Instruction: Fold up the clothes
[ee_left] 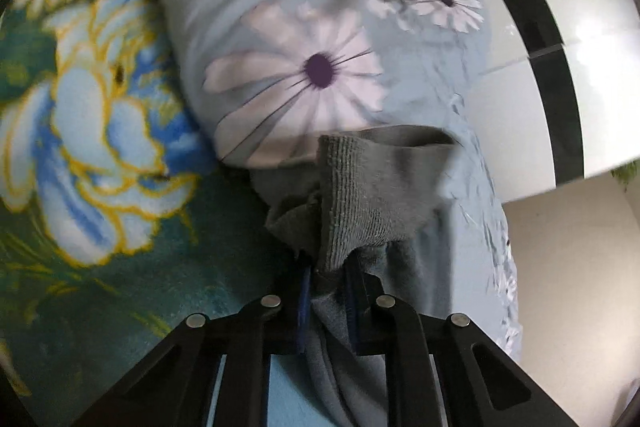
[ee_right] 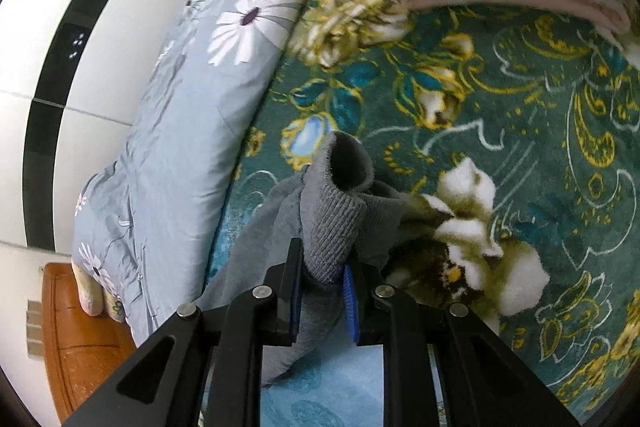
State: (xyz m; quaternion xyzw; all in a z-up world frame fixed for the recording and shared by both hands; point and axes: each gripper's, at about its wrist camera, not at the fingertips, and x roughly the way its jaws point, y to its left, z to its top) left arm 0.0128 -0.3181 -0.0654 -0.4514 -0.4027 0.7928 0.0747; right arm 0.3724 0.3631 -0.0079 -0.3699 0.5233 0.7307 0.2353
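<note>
between both closed jaws, a grey ribbed garment (ee_left: 372,187) hangs bunched, cuff upward.

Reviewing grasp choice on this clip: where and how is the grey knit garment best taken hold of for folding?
At its ribbed cuff edges, from above and behind, as now. The left gripper is shut on the grey knit garment at one ribbed band, and the right gripper clamps another. The ribbing is thick, bunched and raised off the green floral blanket, so it probably gives a firmer hold than the limp body cloth.
</note>
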